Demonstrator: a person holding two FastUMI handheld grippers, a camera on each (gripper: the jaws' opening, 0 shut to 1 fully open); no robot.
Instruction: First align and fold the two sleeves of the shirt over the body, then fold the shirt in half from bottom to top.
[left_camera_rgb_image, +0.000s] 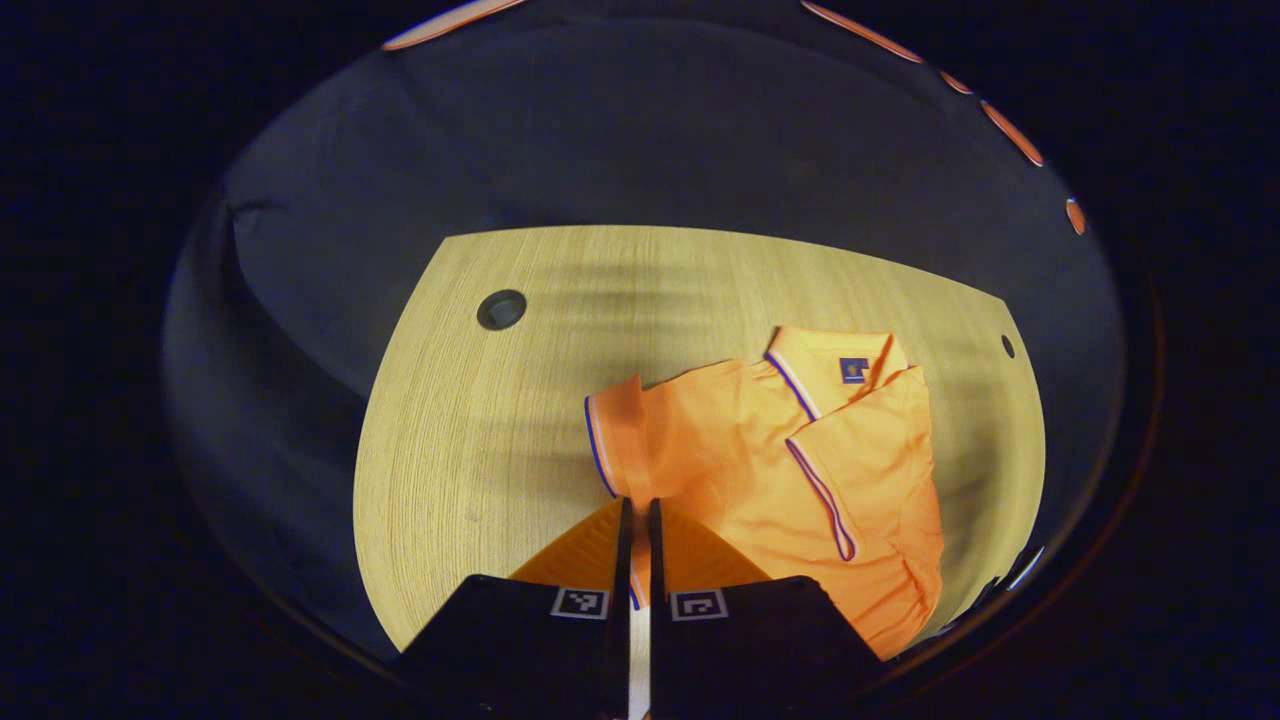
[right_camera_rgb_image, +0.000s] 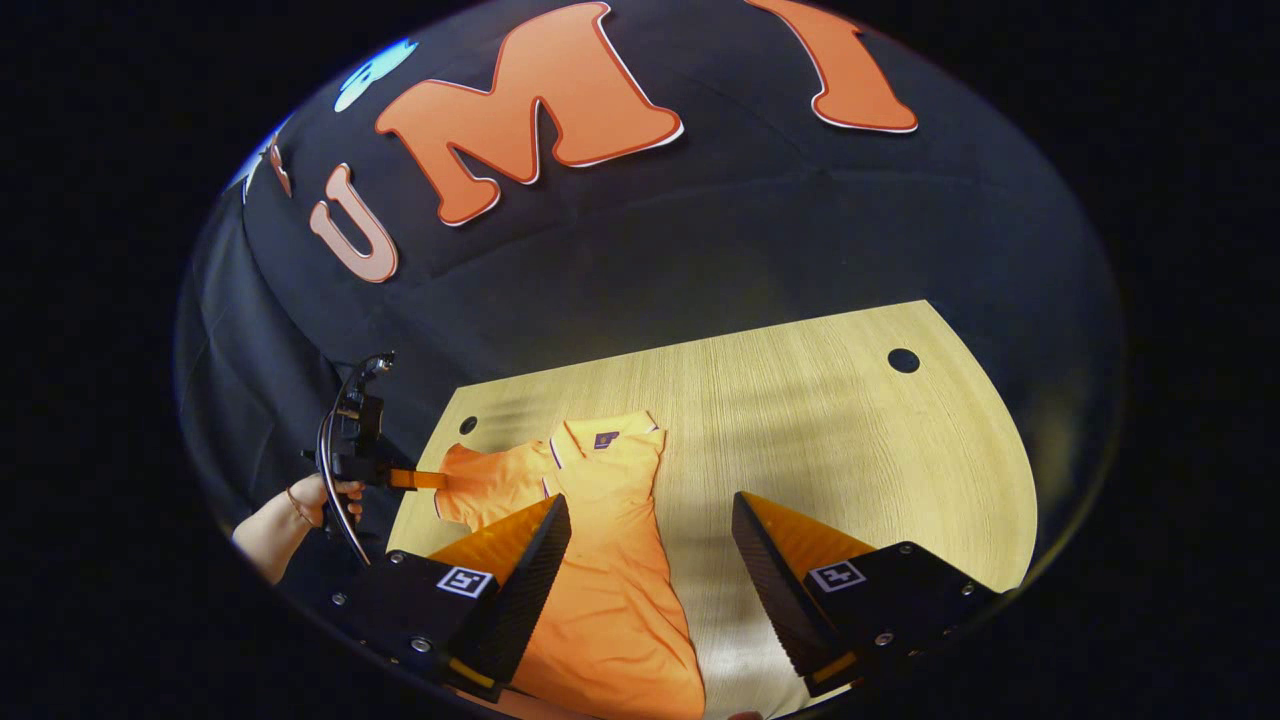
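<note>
An orange polo shirt (left_camera_rgb_image: 740, 460) with blue-and-white trim lies on the wooden table (left_camera_rgb_image: 480, 450), collar toward the far edge. One sleeve (left_camera_rgb_image: 860, 470) is folded over the body. The other sleeve (left_camera_rgb_image: 615, 430) sticks out sideways, and my left gripper (left_camera_rgb_image: 637, 515) is shut on its lower edge. In the right gripper view the shirt (right_camera_rgb_image: 610, 560) runs lengthwise under my right gripper (right_camera_rgb_image: 650, 505), which hangs open above its near part and the bare wood beside it. The left gripper (right_camera_rgb_image: 440, 480) shows there at the outstretched sleeve, held by a hand (right_camera_rgb_image: 320, 500).
The table (right_camera_rgb_image: 850, 430) has a round cable hole near each far corner: one hole (left_camera_rgb_image: 501, 309) left of the shirt, another hole (right_camera_rgb_image: 903, 360) far to the right. Black cloth wall rises behind the table's far edge.
</note>
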